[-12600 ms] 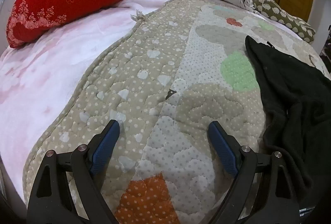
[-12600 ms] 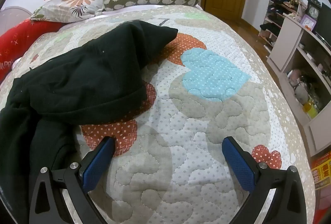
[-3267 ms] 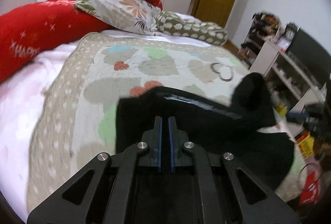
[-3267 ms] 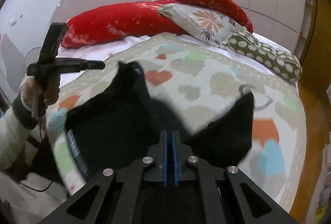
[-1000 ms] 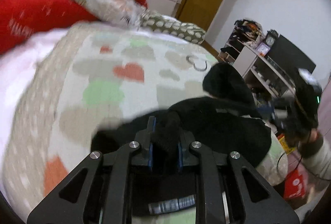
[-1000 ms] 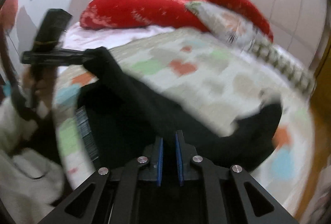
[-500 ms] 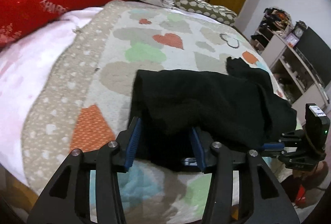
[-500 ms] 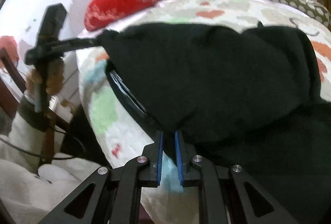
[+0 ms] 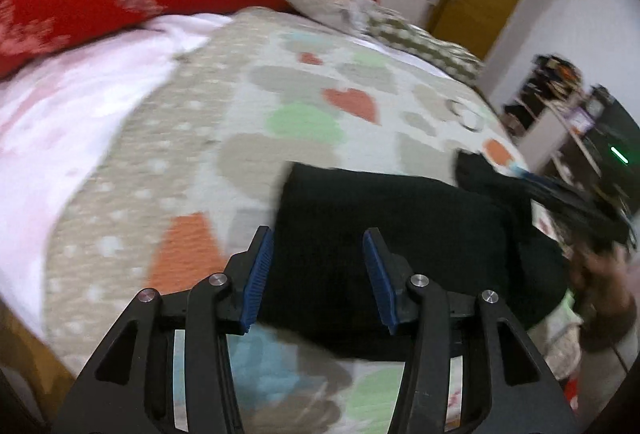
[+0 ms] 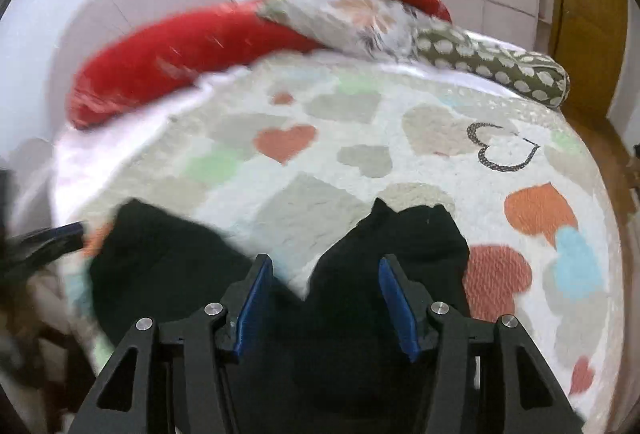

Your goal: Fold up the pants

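Both tongs, left (image 9: pixel 318 276) and right (image 10: pixel 326 304), gape apart, holding nothing. Pants (image 9: pixel 400 234) lie low-centre in each frame on the bed quilt (image 9: pixel 248 137), legs splayed. My worry: uneven grabs would skew the fold; frames blurred, aim uncertain.

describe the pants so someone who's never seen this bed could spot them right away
Find the bed's heart-patterned quilt, with red pillows at its head. At the opposite, near end lie the pants, spread flat between the open left gripper and open right gripper. They are the only plain black thing on the pastel quilt.
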`<state>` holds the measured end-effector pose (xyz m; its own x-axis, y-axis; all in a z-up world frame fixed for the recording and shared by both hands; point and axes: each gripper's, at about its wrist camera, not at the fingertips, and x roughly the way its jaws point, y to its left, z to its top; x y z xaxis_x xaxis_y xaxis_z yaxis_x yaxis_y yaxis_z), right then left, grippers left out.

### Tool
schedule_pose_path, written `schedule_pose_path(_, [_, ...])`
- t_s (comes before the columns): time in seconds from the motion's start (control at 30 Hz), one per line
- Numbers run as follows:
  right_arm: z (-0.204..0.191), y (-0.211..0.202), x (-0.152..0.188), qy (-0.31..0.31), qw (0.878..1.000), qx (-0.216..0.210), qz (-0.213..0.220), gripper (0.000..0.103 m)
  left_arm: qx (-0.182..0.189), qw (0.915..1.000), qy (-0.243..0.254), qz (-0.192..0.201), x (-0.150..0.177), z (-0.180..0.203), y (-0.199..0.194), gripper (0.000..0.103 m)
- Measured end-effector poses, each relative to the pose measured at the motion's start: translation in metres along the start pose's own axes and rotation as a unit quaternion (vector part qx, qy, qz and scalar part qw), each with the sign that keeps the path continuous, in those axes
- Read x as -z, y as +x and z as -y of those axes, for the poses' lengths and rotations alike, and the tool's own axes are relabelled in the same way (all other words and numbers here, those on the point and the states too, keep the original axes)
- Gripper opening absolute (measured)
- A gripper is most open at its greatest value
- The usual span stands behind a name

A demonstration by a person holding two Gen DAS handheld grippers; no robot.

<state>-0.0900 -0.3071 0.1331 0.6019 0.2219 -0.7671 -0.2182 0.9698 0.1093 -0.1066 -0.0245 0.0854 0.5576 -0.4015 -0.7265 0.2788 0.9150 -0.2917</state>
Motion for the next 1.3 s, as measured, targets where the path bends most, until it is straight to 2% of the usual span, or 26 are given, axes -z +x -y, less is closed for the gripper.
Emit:
schedule_pose_path(0.13, [0.0,0.066,-0.012,-0.014,0.995,0.057,-0.078,0.054,0.01,0.9994,0.028,-0.02,0.003,0.033,0.025,0.046])
schedule_pose_path(0.2, [0.01,0.086,-0.006,-0.019,0.992,0.068,-0.1,0.054,0.009,0.9989,0.034,-0.032,0.007,0.043,0.038,0.046])
schedule_pose_path(0.23, [0.014,0.091,-0.003,-0.017,0.994,0.058,-0.09,0.054,0.006,0.9986,0.037,-0.036,0.009,0.046,0.043,0.046])
schedule_pose_path(0.27, [0.019,0.087,0.001,-0.011,0.996,0.051,-0.075,0.047,0.003,0.9982,0.041,-0.043,0.011,0.05,0.049,0.046])
schedule_pose_path(0.3, [0.025,0.083,0.002,0.001,0.997,0.044,-0.068,0.031,0.0,0.9978,0.044,-0.049,0.013,0.052,0.054,0.046])
schedule_pose_path(0.33, [0.032,0.078,0.002,0.015,0.997,0.031,-0.064,0.019,-0.002,0.9975,0.045,-0.054,0.015,0.054,0.058,0.046])
schedule_pose_path(0.37, [0.043,0.068,0.004,0.043,0.998,0.001,-0.055,0.006,-0.003,0.9974,0.045,-0.056,0.017,0.054,0.06,0.046])
schedule_pose_path(0.43, [0.059,0.044,0.009,0.081,0.995,-0.035,-0.037,0.006,-0.005,0.9974,0.045,-0.055,0.018,0.055,0.061,0.046])
schedule_pose_path(0.53, [0.078,-0.018,0.028,0.115,0.992,-0.055,0.021,0.006,0.0,0.9979,0.037,-0.054,0.017,0.053,0.06,0.046])
schedule_pose_path(0.63, [0.102,-0.095,0.07,0.161,0.982,-0.06,0.083,0.006,-0.001,0.9979,0.035,-0.055,0.017,0.053,0.059,0.046])
schedule_pose_path(0.67, [0.115,-0.122,0.094,0.184,0.976,-0.061,0.102,0.006,-0.002,0.9978,0.037,-0.055,0.017,0.054,0.059,0.046])
schedule_pose_path(0.77, [0.142,-0.156,0.149,0.256,0.958,-0.058,0.117,0.006,-0.008,0.9975,0.041,-0.056,0.017,0.058,0.06,0.046])
schedule_pose_path(0.87, [0.164,-0.145,0.197,0.321,0.943,-0.028,0.079,0.009,-0.005,0.9977,0.034,-0.058,0.016,0.06,0.062,0.046])
schedule_pose_path(0.9, [0.173,-0.137,0.215,0.357,0.932,-0.033,0.057,0.011,-0.008,0.9978,0.032,-0.058,0.016,0.061,0.062,0.046])
schedule_pose_path(0.97, [0.181,-0.141,0.232,0.378,0.923,-0.045,0.06,0.011,-0.011,0.9975,0.034,-0.061,0.016,0.063,0.06,0.046])
schedule_pose_path(1.03, [0.179,-0.154,0.232,0.363,0.928,-0.032,0.076,0.014,-0.009,0.9972,0.039,-0.063,0.016,0.064,0.058,0.046])
schedule_pose_path(1.07, [0.176,-0.161,0.228,0.348,0.934,-0.022,0.082,0.022,-0.008,0.9972,0.04,-0.063,0.017,0.064,0.057,0.046])
schedule_pose_path(1.1, [0.174,-0.169,0.222,0.333,0.939,-0.015,0.089,0.039,-0.006,0.9972,0.039,-0.063,0.017,0.065,0.057,0.046])
schedule_pose_path(1.17, [0.17,-0.173,0.206,0.309,0.946,-0.01,0.099,0.063,-0.007,0.9972,0.038,-0.064,0.017,0.066,0.058,0.046])
schedule_pose_path(1.23, [0.168,-0.17,0.19,0.285,0.953,-0.009,0.104,0.063,-0.007,0.997,0.041,-0.065,0.019,0.069,0.059,0.046])
schedule_pose_path(1.3, [0.169,-0.147,0.167,0.255,0.963,0.003,0.091,0.063,-0.002,0.9964,0.047,-0.071,0.021,0.073,0.06,0.046])
